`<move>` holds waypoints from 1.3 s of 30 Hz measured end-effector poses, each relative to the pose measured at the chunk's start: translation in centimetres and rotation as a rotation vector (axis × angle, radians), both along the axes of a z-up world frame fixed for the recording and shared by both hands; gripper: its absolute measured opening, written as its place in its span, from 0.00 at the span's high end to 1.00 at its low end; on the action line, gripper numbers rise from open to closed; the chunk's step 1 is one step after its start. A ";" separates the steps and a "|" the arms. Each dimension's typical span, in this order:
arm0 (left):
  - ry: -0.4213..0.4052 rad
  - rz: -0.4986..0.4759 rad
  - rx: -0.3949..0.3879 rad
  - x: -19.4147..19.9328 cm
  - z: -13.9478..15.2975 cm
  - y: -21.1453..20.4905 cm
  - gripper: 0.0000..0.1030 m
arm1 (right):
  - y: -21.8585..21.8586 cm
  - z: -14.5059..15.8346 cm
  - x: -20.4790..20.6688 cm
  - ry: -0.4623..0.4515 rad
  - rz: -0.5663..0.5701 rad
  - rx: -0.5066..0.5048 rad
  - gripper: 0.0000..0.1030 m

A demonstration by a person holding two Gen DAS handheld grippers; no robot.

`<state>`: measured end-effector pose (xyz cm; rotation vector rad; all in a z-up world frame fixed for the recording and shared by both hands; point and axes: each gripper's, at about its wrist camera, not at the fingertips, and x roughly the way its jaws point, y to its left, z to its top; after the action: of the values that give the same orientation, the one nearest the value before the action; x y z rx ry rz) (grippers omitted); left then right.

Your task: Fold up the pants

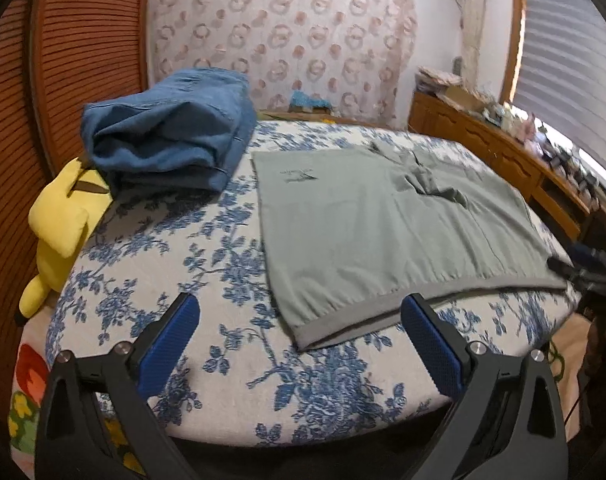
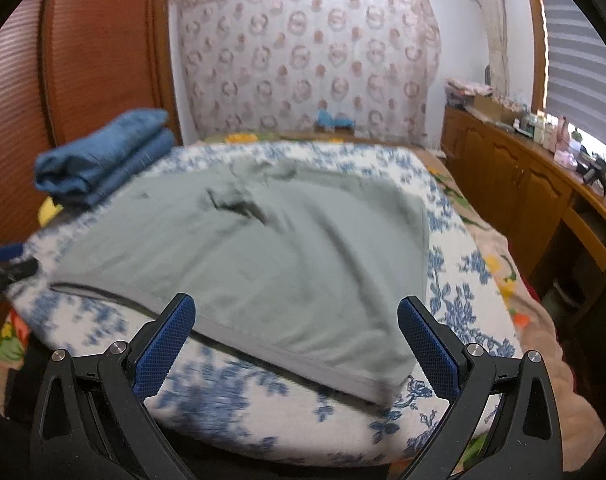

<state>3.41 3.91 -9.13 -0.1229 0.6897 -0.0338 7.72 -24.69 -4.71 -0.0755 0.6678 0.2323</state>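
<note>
Grey-green pants (image 1: 387, 224) lie spread flat on a blue-flowered cushion (image 1: 175, 304), their banded hem toward me. They also show in the right wrist view (image 2: 263, 264), blurred. My left gripper (image 1: 301, 312) is open and empty, just before the near left corner of the hem. My right gripper (image 2: 297, 316) is open and empty, over the near right part of the hem. The right gripper shows as a dark blur at the cushion's right edge in the left wrist view (image 1: 583, 268).
Folded blue jeans (image 1: 171, 136) lie at the back left of the cushion, also in the right wrist view (image 2: 107, 156). A yellow plush toy (image 1: 59, 220) leans at the left edge. A wooden sideboard (image 1: 503, 156) with clutter stands to the right. A patterned curtain (image 1: 283, 40) hangs behind.
</note>
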 end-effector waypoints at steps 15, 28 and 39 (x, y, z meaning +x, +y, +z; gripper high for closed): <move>0.048 -0.026 -0.041 0.4 -2.1 0.6 0.38 | -1.4 -3.7 0.5 0.058 -0.002 -0.037 0.04; 0.078 -0.049 -0.071 1.0 -2.9 0.0 0.82 | -1.9 -4.1 -0.2 0.019 0.024 -0.040 0.04; 0.057 -0.083 -0.067 1.1 -1.8 -0.4 0.99 | -1.9 -4.1 -0.3 0.013 0.024 -0.039 0.04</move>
<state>4.51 3.55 -10.94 -0.1604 0.7505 -0.1337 7.41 -26.58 -8.78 -0.1199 0.6844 0.2434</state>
